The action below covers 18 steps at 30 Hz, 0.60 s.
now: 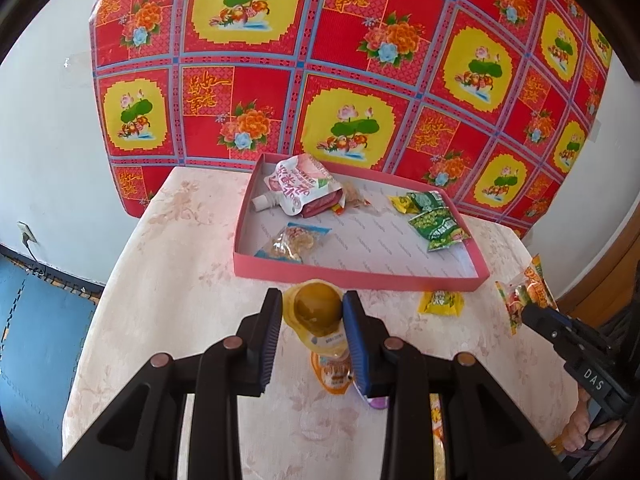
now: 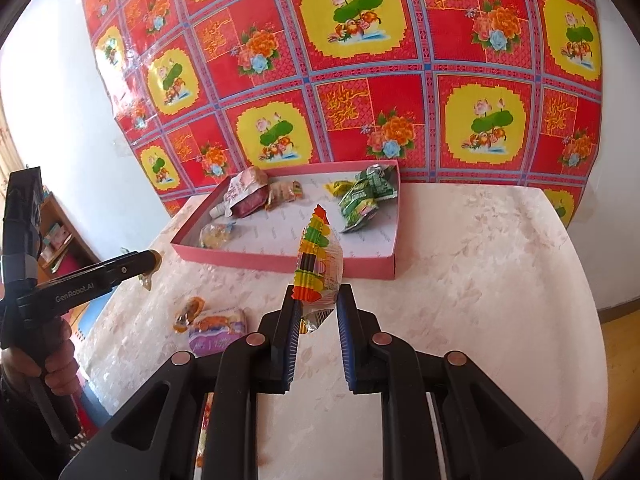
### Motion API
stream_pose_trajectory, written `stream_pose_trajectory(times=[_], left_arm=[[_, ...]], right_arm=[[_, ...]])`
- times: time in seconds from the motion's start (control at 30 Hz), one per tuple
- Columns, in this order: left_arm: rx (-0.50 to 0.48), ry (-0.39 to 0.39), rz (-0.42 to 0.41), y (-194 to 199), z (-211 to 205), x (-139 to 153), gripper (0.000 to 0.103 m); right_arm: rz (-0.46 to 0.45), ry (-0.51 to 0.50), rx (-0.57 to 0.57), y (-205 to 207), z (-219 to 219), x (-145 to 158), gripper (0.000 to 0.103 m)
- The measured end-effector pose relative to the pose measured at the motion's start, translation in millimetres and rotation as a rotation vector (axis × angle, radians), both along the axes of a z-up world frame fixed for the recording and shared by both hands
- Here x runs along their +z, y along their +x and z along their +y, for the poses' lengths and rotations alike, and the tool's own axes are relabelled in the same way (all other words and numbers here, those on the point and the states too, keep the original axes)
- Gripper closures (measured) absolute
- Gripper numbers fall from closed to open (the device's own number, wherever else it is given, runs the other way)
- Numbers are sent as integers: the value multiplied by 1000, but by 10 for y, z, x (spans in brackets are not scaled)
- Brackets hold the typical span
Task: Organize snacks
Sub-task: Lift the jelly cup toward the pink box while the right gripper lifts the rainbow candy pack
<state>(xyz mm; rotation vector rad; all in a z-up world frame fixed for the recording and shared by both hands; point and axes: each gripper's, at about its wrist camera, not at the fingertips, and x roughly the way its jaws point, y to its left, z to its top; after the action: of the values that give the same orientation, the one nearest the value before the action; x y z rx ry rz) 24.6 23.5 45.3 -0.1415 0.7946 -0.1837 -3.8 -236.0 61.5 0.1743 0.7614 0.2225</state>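
Note:
A shallow pink box [image 1: 360, 278] [image 2: 280, 261] stands on the table with several snack packets in it: a white spouted pouch [image 1: 294, 190], green packets [image 1: 438, 224] and a clear packet [image 1: 290, 242]. My left gripper [image 1: 312, 312] is shut on a round yellow jelly cup [image 1: 318, 306], held above the table just before the box. My right gripper [image 2: 318, 306] is shut on a clear candy packet with a striped edge [image 2: 318, 256], held upright in front of the box. The right gripper also shows in the left wrist view [image 1: 532, 312], the left one in the right wrist view [image 2: 154, 258].
On the cloth-covered table [image 2: 480, 280] lie a small yellow packet [image 1: 440, 303], an orange packet [image 2: 188, 314] and a purple packet [image 2: 218, 326]. A red patterned sheet [image 1: 360, 60] hangs on the wall behind. A blue floor mat [image 1: 36, 340] lies left of the table.

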Motion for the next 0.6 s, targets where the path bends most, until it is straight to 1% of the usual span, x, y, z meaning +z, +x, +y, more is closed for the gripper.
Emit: stream_pose_trajectory(times=[0.37, 0.6], left_arm=[[-25, -7, 0, 311, -115, 50, 71], [-46, 1, 13, 567, -236, 12, 71]], right_arm=[[10, -4, -18, 276, -62, -2, 84], [18, -3, -21, 455, -61, -42, 84]])
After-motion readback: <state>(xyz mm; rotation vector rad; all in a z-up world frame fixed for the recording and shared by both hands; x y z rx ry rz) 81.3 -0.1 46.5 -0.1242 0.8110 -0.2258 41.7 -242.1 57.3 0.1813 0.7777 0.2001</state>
